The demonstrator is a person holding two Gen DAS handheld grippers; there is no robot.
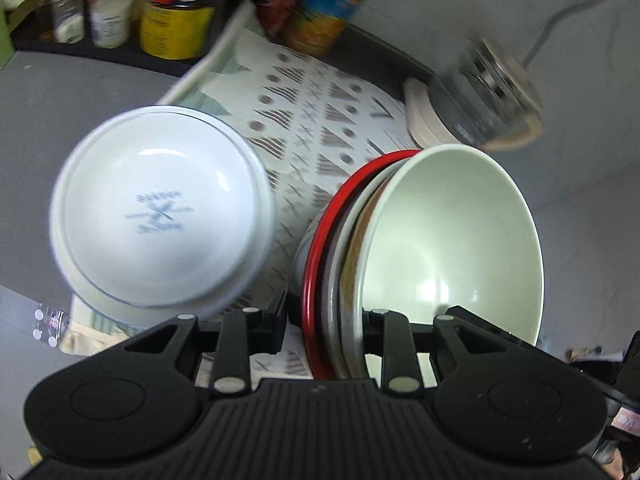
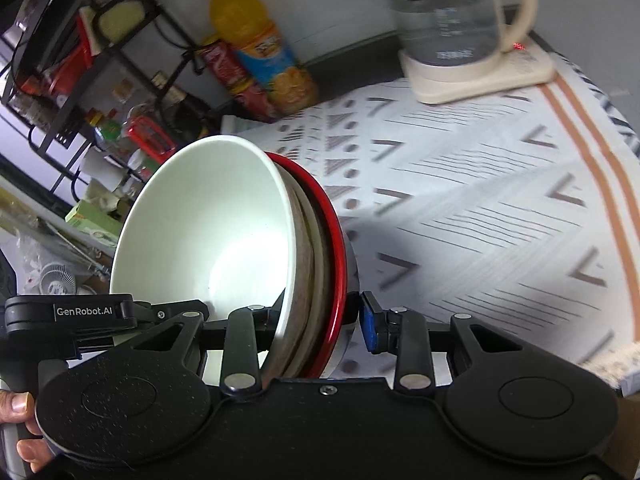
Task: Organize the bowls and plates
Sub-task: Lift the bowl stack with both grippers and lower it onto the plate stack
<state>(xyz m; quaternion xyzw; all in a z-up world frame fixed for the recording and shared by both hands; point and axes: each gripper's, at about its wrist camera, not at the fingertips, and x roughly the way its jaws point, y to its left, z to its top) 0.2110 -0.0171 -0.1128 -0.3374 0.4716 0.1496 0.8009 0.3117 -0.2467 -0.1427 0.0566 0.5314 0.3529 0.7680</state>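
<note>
Both tools clamp one tilted stack of bowls (image 1: pixel 452 240): left tool (image 1: pixel 324 320) and right tool (image 2: pixel 316 316) each pinch its rim at six o'clock. White bowl (image 1: pixel 160 208) lies at nine o'clock on the tabletop (image 2: pixel 480 208).

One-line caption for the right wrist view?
Right tool grips the rim of a nested bowl stack above the patterned cloth, kettle behind.

"GenRobot.AI" stands on the left tongs (image 2: pixel 280 312); bottle labels seem too blurred.
</note>
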